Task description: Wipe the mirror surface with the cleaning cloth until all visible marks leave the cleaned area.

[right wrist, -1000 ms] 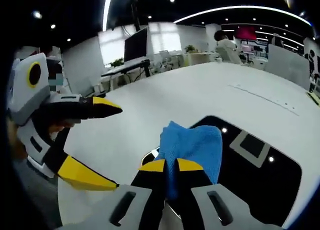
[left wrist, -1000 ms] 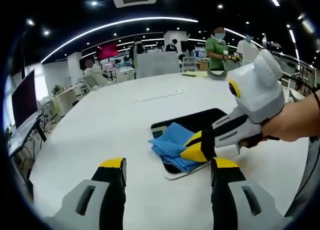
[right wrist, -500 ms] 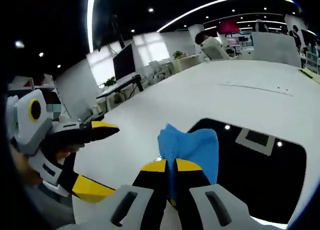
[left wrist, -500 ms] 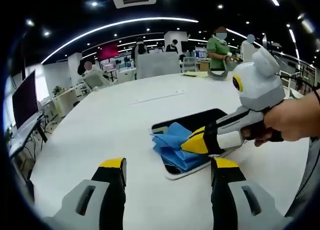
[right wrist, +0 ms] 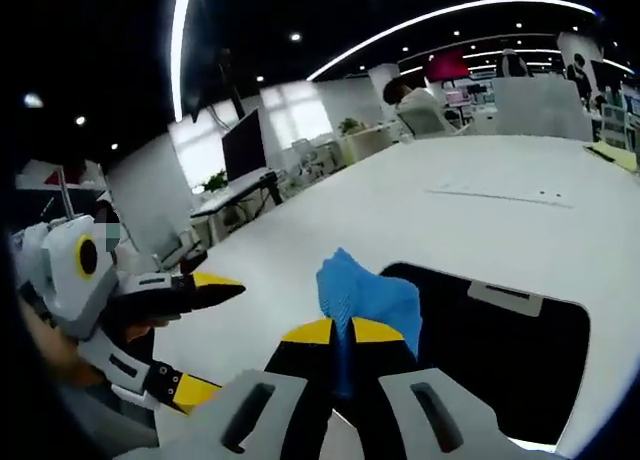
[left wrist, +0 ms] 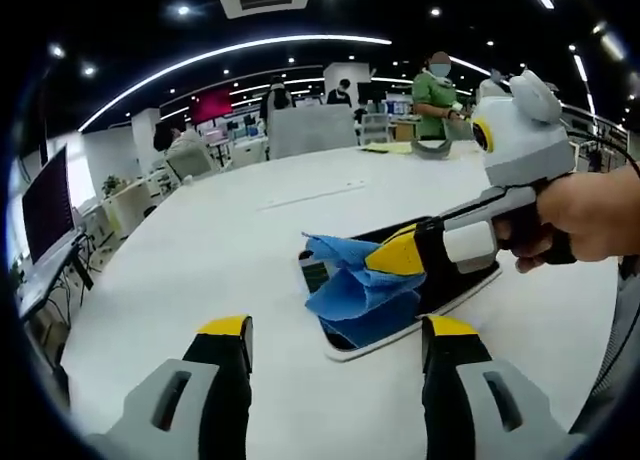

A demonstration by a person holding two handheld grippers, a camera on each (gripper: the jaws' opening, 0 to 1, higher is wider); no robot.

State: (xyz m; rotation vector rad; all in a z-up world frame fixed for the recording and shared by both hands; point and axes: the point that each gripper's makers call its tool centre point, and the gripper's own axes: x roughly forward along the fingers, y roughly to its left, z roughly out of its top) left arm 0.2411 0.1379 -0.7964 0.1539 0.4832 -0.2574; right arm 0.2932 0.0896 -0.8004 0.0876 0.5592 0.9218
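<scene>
Wiping is in hand: right tongs (right wrist: 335, 332) clamp the blue cleaning cloth (left wrist: 358, 286), bunched over the near end of the dark mirror (right wrist: 500, 342) on the white bench (left wrist: 220, 240), left tongs (left wrist: 335, 330) idle with jaws apart; next, press the cloth flat and sweep toward the far end.

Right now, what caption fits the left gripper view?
Right gripper lifts crumpled blue cleaning cloth off dark rectangular mirror on white table.

This is a big office. There are desks with computer screens (left wrist: 47, 195), chairs (left wrist: 187, 160) and long ceiling lights (left wrist: 230, 50). People (left wrist: 435, 95) work far behind the white table (left wrist: 230, 230).
</scene>
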